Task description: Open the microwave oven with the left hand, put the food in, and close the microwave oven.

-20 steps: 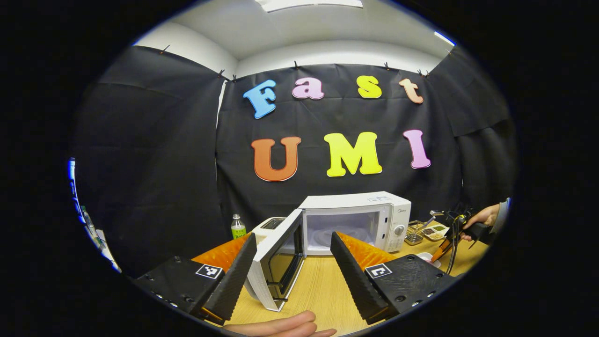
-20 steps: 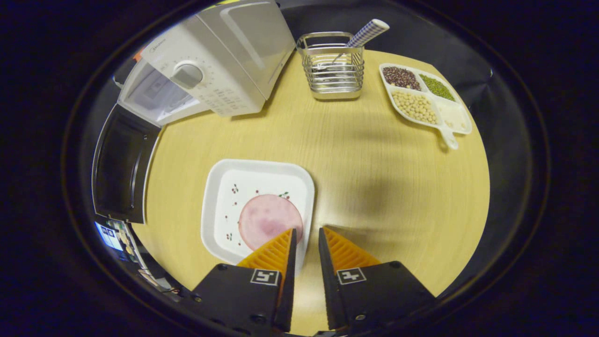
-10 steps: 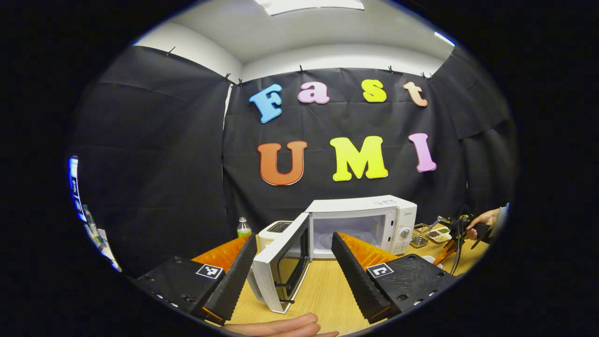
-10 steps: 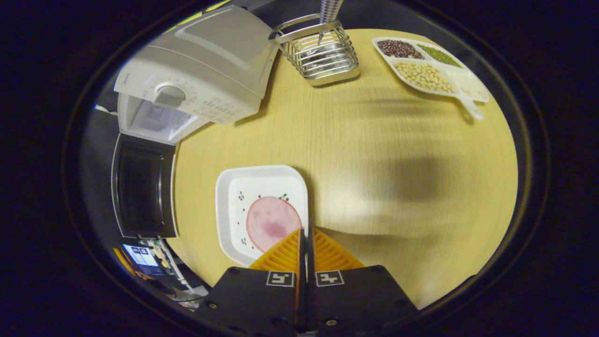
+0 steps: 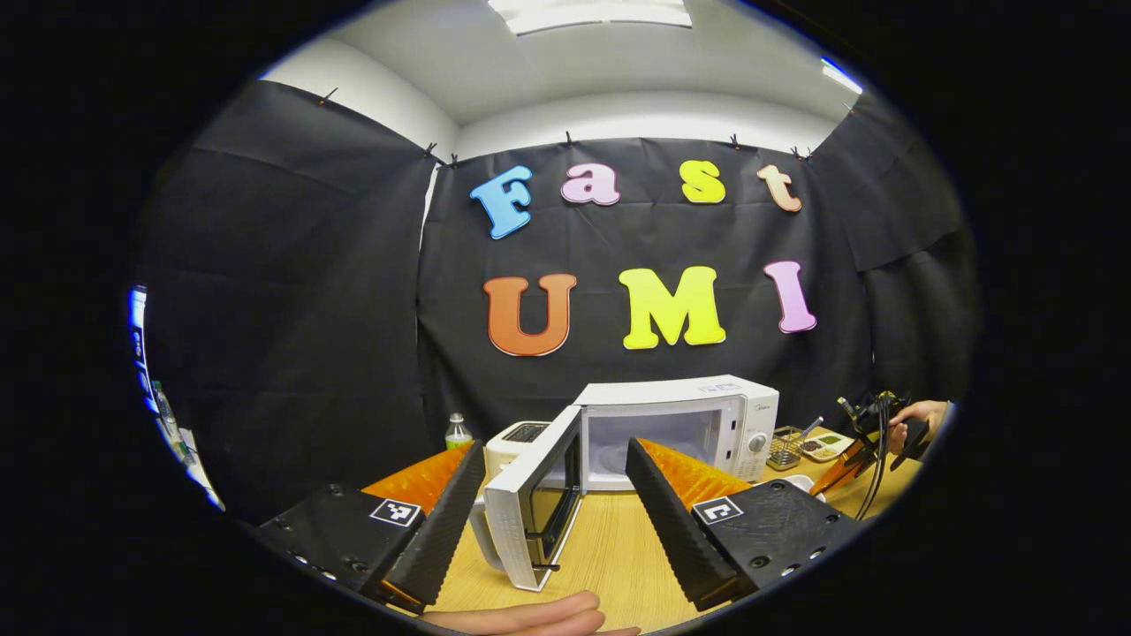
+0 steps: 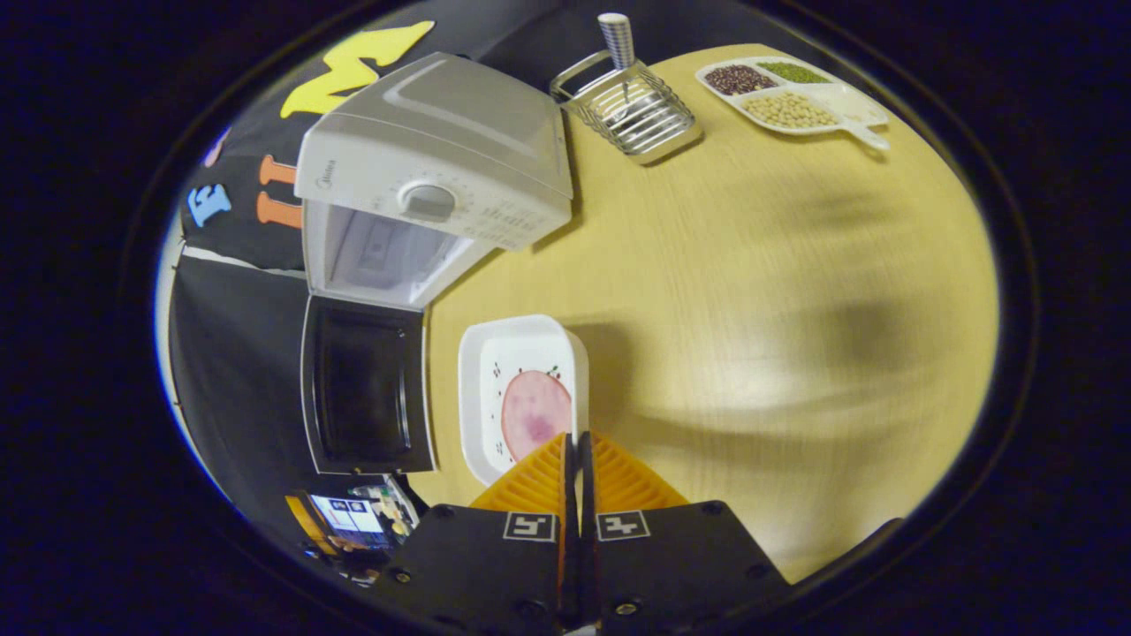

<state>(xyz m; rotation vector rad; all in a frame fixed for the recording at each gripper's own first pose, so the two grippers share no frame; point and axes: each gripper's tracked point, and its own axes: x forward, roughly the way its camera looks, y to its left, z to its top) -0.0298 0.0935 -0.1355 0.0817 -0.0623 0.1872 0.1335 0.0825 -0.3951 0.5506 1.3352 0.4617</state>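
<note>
The white microwave (image 5: 680, 424) stands on the wooden table with its door (image 5: 530, 503) swung wide open to the left and its cavity empty. My left gripper (image 5: 555, 450) hovers open in front of the door, holding nothing. In the right gripper view, a white square plate (image 6: 517, 353) carries a round pink slice of meat (image 6: 535, 411). My right gripper (image 6: 578, 437) is shut on the plate's near right rim, and the plate casts a shadow on the table beside it. The plate sits just right of the open door (image 6: 367, 384), in front of the microwave (image 6: 433, 177).
A wire cutlery rack (image 6: 632, 106) and a divided tray of beans (image 6: 791, 93) stand at the back of the table (image 6: 751, 291). A toaster (image 5: 521, 435) and a bottle (image 5: 457, 431) sit left of the microwave. A hand (image 5: 530, 614) shows at the bottom edge.
My right gripper closed on the plate's rim and carried it up and toward the open microwave. My left gripper stayed open, its view nearly the same.
</note>
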